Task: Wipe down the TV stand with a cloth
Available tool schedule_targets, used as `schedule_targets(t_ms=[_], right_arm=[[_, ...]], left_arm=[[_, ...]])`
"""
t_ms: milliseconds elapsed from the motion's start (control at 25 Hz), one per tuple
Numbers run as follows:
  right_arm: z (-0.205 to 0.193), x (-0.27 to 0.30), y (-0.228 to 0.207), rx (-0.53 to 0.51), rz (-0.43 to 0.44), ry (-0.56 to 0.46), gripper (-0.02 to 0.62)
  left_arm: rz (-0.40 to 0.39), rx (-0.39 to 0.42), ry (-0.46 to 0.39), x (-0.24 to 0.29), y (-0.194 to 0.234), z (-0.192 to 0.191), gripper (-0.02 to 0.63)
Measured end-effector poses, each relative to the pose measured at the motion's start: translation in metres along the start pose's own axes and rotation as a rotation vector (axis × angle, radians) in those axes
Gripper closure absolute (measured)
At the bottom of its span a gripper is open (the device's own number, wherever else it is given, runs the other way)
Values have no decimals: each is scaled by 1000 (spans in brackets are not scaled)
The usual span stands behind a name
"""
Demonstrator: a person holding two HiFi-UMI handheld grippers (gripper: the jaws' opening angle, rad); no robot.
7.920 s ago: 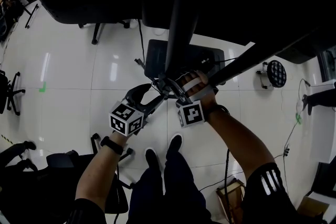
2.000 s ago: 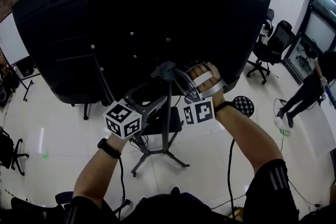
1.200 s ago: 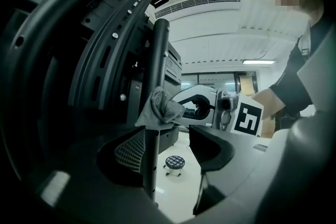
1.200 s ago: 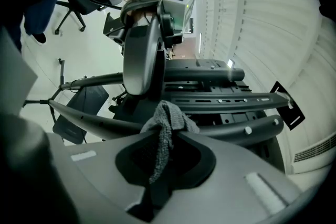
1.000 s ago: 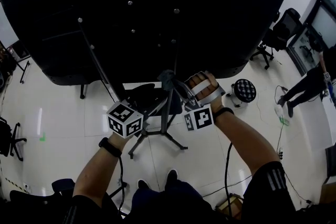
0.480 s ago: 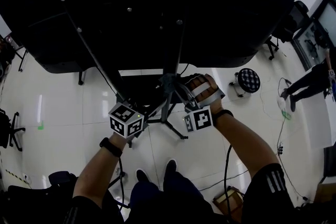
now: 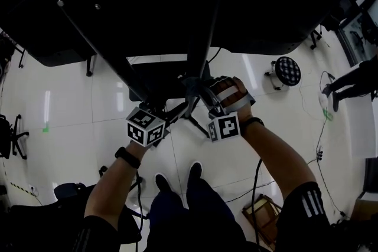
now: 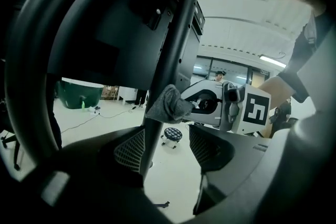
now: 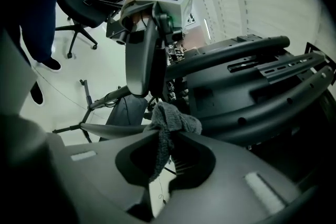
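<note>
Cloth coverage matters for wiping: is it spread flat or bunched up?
Bunched. The cloth is a crumpled wad pinched in the right gripper, with one tail hanging between its jaws.

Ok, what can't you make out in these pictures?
- Head view: the stand runs off the upper edge, and its black surface is too dark to show dust.
- Right gripper view: the cloth hides where the right tongs pinch it.
- Left gripper view: the left tongs hide the stand's lower end.

head: steeply down | gripper views: close, facing, share cloth (image 8: 168, 105)
</note>
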State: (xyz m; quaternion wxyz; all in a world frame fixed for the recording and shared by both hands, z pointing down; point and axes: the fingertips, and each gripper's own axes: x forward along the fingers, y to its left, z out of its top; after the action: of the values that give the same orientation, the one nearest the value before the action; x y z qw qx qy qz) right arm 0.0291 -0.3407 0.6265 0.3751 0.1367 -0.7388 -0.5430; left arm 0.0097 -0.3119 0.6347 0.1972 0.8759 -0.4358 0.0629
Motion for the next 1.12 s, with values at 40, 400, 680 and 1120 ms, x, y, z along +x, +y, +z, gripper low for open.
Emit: schedule_targets(t_ms=[40, 400, 680, 1120], right_arm=[[0, 3, 7, 6, 8, 0, 571], [-3, 33, 87, 39, 94, 22, 571], [-15, 65, 157, 89, 175, 55, 571], [-33, 104, 242, 69, 293, 82, 572]], left_arm=[[1, -7, 5, 2, 2, -7, 321], [10, -51, 66, 17, 15, -80, 318], [19, -88, 99, 44, 33, -131, 315], [33, -122, 171, 66, 70, -214, 305]])
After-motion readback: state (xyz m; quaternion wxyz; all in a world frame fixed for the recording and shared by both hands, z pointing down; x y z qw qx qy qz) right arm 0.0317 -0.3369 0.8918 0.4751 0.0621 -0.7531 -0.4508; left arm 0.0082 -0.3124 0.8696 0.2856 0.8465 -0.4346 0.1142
